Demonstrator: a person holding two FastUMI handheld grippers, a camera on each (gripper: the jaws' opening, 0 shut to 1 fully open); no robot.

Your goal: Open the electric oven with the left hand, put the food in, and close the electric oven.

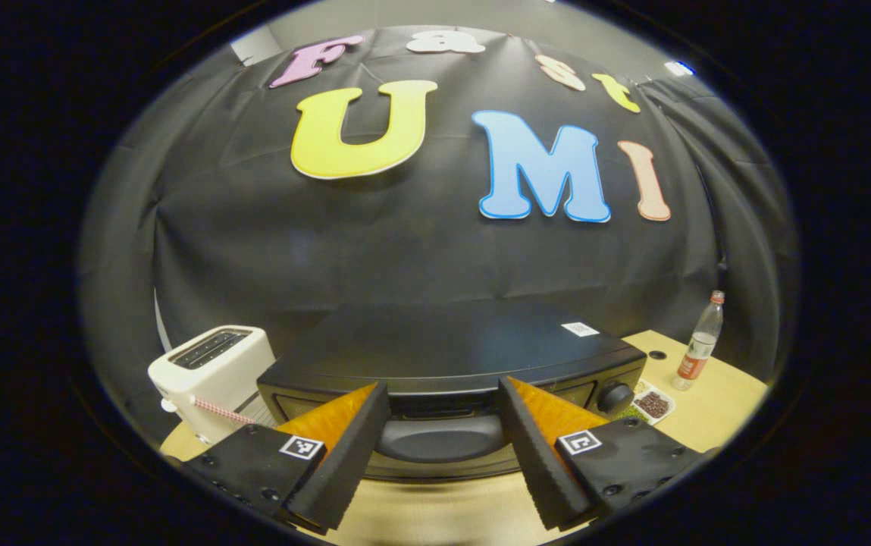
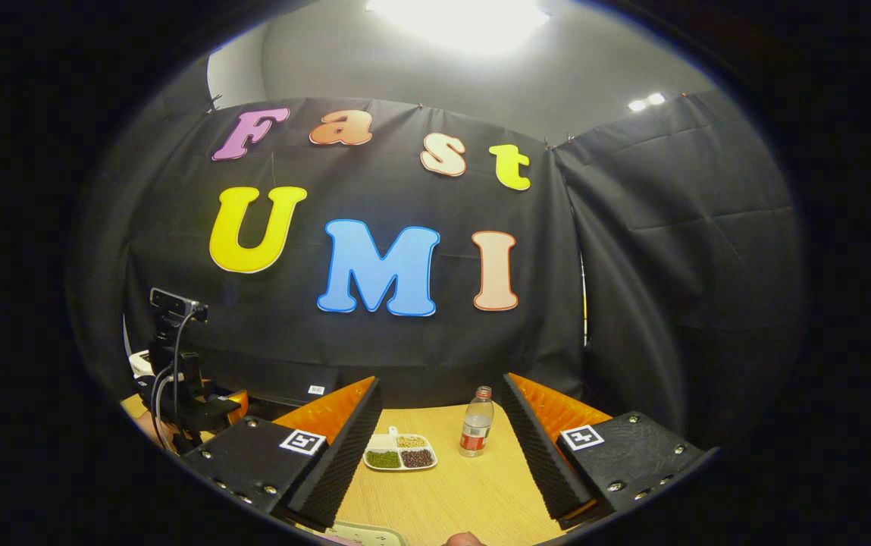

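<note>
- The toaster (image 1: 211, 371) stands at the far left of the surface (image 1: 708, 402) in the left gripper view, just beside the electric oven (image 1: 450, 364); it has no part in the task.
- The electric oven sits straight ahead of the left tongs (image 1: 443, 447), its door shut and its handle (image 1: 439, 440) lying between the two fingers. The left tongs are spread wide, with nothing gripped; whether a finger already touches the handle I cannot tell.
- Judged from this, the opening step is only being lined up: the door is not yet pulled, so opening, loading and closing are all left.
- To the right of the oven lies a divided tray (image 1: 651, 402) of beans or grains, and further right a bottle (image 1: 700, 345) stands upright.
- In the right gripper view the right tongs (image 2: 439, 447) are also spread wide and empty, hanging above the surface with the divided tray and the bottle well ahead between the fingers.
- A pale dish edge (image 2: 367, 535) shows at the bottom of that view; whether it holds the food I cannot tell.
</note>
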